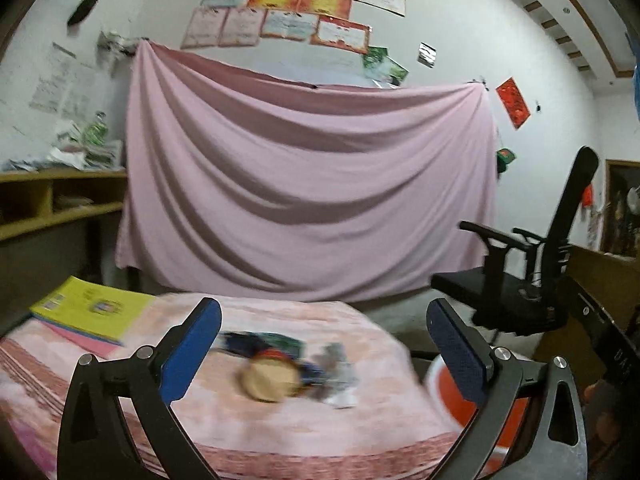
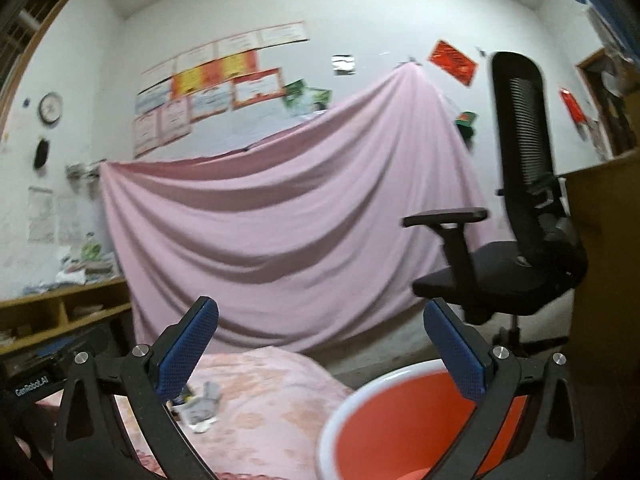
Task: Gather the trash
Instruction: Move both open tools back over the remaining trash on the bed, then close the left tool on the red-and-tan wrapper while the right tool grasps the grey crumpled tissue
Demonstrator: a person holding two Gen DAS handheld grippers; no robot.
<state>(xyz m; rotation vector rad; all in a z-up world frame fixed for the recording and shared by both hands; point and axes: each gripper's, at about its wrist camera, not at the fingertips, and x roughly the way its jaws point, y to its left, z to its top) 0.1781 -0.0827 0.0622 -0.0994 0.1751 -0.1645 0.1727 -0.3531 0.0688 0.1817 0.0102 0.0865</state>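
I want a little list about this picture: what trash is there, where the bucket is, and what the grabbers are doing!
trash: round lid, dark wrapper, crumpled grey wrapper, all blurred
surface: pink patterned cloth
bucket: orange with white rim, beside the cloth's edge
left gripper: open, empty
right gripper: open, empty, over the bucket
also there: yellow book, black office chair

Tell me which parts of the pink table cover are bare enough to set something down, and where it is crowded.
The pink table cover is bare along its near patterned border and between the trash pile and the orange bin. The middle is crowded by the pile, with a round lid in front. The far left corner holds the yellow book.
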